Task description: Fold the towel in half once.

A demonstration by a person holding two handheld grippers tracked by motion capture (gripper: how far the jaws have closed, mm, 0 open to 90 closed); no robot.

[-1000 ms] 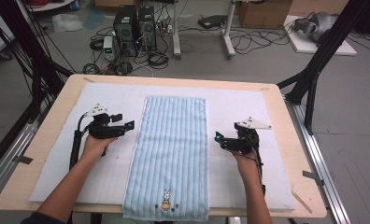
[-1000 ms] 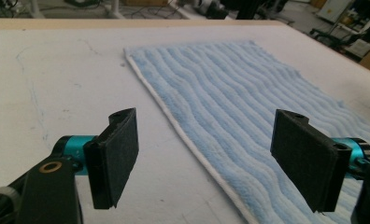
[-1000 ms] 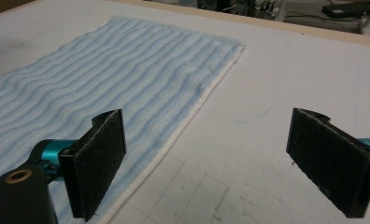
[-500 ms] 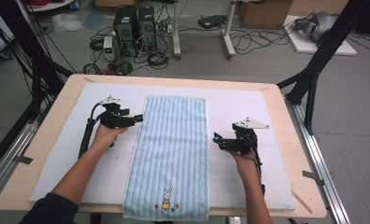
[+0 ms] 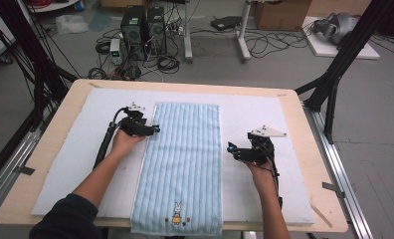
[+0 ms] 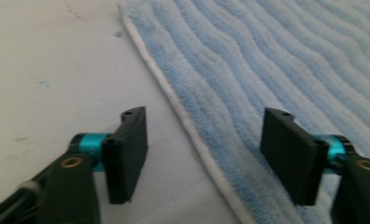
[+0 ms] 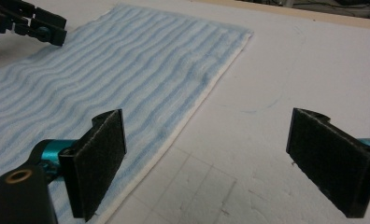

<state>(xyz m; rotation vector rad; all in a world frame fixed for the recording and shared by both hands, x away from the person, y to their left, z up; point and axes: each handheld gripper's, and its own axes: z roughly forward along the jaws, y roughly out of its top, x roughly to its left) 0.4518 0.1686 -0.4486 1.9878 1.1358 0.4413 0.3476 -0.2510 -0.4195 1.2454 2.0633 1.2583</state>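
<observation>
Lying flat down the middle of the table [image 5: 50, 164] (on a white mat [image 5: 294, 189]), the blue towel [image 5: 185, 164] is untouched. Left tool [image 5: 154, 130], jaws just closing yet apart, straddles its left edge; right tool [image 5: 233, 149] gapes empty beside its right edge.

White mat [image 5: 294, 129] bare on both long sides of striped blue towel [image 5: 182, 164]; room there for either hand to slide. Left gripper [image 5: 152, 129] sat at towel's left edge, jaws just closing yet apart, straddling white hem, one over mat, one over towel; no pinch visible. Right gripper [image 5: 231, 149] hovered just right of towel's right edge, jaws wide, nothing between them. Towel itself flat, no obstacle on top. Far mat strip beyond towel free. Black frame posts [image 5: 334, 69] stood off table corners, well apart from hands.
</observation>
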